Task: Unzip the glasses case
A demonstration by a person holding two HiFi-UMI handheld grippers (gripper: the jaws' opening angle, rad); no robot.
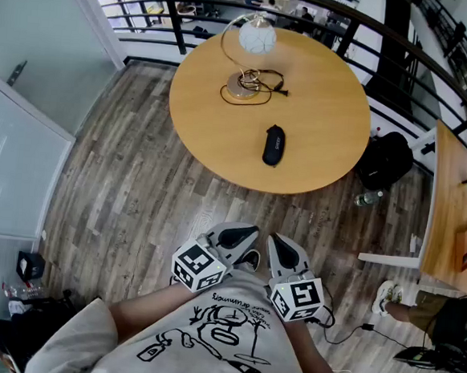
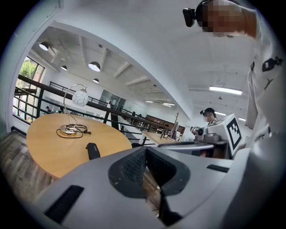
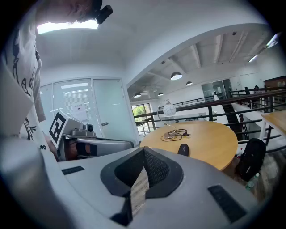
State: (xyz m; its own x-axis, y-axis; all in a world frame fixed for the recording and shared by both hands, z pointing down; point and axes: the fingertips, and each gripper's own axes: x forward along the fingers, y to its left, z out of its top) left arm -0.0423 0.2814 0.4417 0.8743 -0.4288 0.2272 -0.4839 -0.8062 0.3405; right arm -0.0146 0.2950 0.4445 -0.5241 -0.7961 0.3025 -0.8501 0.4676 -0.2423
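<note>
Glasses case (image 1: pixel 274 145), black, lies flat on the round table (image 1: pixel 328 109), on the side nearest the person, w/ the lamp (image 1: pixel 252 58) and its coiled cord farther back. Both grippers are held low by the person's chest, over wood floor, well apart from the table and the case. Left gripper (image 1: pixel 236 237): jaws together, nothing btwn them, just a sliver of floor showing through. Right gripper (image 1: pixel 285 252): same, jaws closed and empty. The 2 sit side by side, tips toward the table, w/ the case ahead, roughly btwn their lines. Black backpack (image 1: pixel 384 160) rests on the floor beside the table.
</note>
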